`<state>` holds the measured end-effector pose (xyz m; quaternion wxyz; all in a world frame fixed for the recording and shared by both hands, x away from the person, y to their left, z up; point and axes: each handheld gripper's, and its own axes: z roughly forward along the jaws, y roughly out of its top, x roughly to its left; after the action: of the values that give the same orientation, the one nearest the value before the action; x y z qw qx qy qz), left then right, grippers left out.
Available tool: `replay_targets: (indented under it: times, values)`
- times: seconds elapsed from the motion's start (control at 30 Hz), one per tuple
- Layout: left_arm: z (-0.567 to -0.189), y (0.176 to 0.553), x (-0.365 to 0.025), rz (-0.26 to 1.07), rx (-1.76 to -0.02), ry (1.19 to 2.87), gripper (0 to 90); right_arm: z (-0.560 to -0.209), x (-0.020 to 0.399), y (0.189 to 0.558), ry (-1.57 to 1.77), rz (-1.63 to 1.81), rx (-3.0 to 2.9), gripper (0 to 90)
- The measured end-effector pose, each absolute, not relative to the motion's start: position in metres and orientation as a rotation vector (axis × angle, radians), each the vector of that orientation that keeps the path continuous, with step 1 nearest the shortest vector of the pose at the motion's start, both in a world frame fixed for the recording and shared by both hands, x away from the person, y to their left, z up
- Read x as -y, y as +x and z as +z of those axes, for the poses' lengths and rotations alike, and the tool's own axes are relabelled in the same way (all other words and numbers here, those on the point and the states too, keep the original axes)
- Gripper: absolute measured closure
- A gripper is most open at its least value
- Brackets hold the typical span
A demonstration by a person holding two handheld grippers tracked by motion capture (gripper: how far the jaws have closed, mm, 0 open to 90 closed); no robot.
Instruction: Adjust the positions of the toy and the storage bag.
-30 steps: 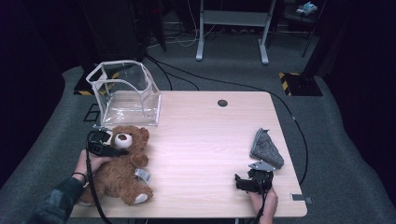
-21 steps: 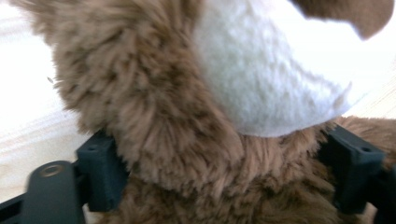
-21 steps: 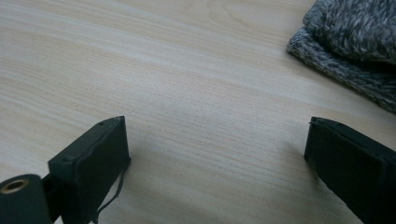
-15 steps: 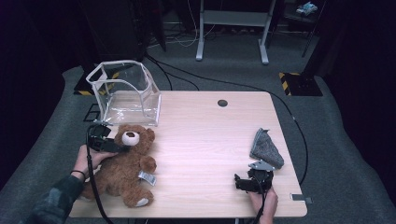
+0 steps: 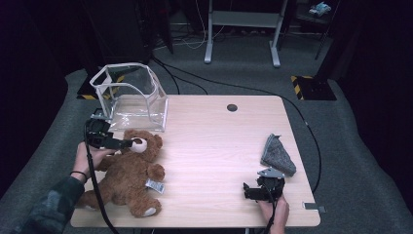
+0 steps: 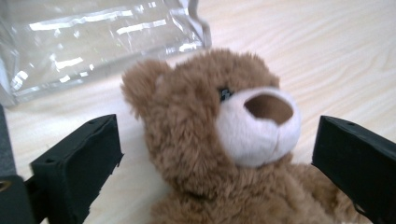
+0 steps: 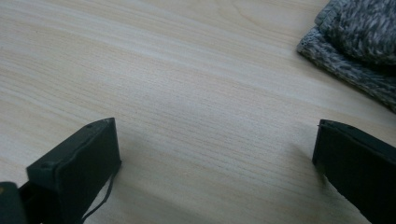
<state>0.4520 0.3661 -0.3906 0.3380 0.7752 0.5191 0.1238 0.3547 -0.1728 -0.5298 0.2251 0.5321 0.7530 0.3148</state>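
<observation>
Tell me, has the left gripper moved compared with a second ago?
Yes. The left gripper, jaws just opened wide and clear of the teddy bear's head, has shifted toward the clear container in the high view.

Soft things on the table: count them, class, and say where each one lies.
2. The teddy bear lies at the table's near left, in front of the clear bin. The grey cloth lies near the right edge.

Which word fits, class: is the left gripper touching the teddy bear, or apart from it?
Apart. In the left gripper view the left gripper has just been opening; both jaws stand wide of the teddy bear, with table showing between the bear's head and each jaw.
</observation>
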Motion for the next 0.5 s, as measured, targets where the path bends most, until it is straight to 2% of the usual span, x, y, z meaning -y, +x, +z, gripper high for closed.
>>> replay_targets:
  times: [0.27,0.5]
  values:
    - [-0.365,0.458,-0.358,0.429,-1.335,1.948,0.0,-0.524,0.170,0.352,1.420,0.948,-2.087,0.0]
    - [-0.339,0.475,-0.345,0.560,-1.279,1.980,0.0,-0.527,0.152,0.364,1.346,0.968,-2.195,0.0]
